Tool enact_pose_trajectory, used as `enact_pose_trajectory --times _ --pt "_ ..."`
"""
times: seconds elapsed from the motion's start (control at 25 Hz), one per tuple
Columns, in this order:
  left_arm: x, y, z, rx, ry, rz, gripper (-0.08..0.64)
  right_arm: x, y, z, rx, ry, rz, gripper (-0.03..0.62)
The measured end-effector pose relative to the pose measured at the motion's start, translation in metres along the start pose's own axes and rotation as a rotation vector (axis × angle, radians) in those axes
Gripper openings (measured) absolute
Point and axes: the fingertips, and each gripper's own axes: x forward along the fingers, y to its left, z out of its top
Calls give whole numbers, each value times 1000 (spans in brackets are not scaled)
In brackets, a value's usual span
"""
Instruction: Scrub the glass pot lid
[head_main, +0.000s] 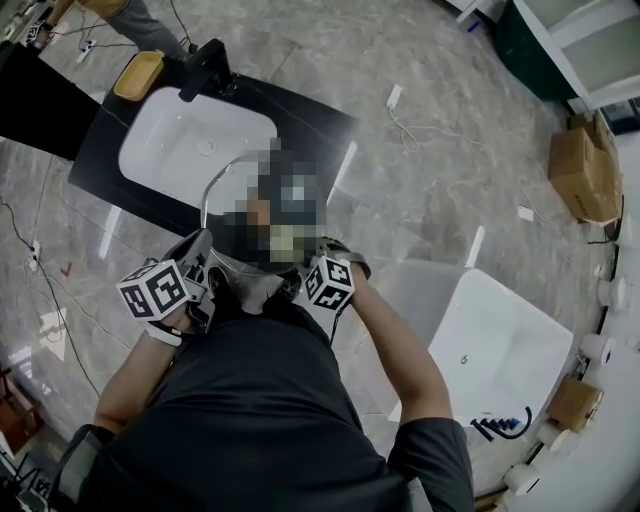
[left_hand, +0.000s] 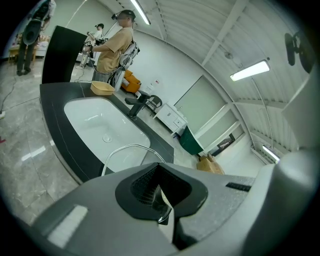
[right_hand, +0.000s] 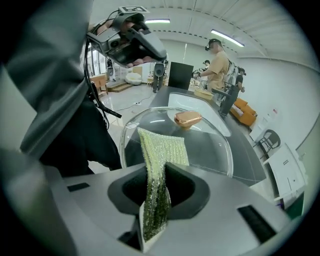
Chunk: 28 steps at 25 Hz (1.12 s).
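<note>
My left gripper (left_hand: 161, 202): jaws clamped on the rim of the glass pot lid (right_hand: 212, 147), held over the white sink's (left_hand: 92, 117) near end. My right gripper (right_hand: 155, 210): jaws pinching a green scouring pad (right_hand: 162, 155), laid against the lid below its copper knob (right_hand: 187, 118).

White sink (head_main: 170, 150), black counter (head_main: 312, 122), black faucet (head_main: 205, 68), tan tray (head_main: 138, 74), cardboard box (head_main: 585, 165)

Left gripper (head_main: 178, 288) and right gripper (head_main: 322, 283) side by side, glass pot lid (head_main: 212, 186) rim ahead, white sink (head_main: 185, 140) in black counter (head_main: 322, 132)
</note>
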Motion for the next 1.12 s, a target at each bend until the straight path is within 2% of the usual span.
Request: enact_pose_trajectory --times 0.32,0.6,0.84,0.96,1.12 --pt "5 -13 -11 -11 -20 3 0 -3 42 -6 -39 -34 68 67" --pt "-15 -2 -9 -23 -38 32 0 -9 53 -4 24 -53 92 67" --pt "-41 20 11 -31 -76 47 0 -15 46 6 74 -61 58 67" --pt "-54 32 18 -37 -85 56 0 -24 32 13 168 -93 -20 67" --pt "-66 46 27 -38 -85 56 0 -39 -25 2 422 -93 -265 67"
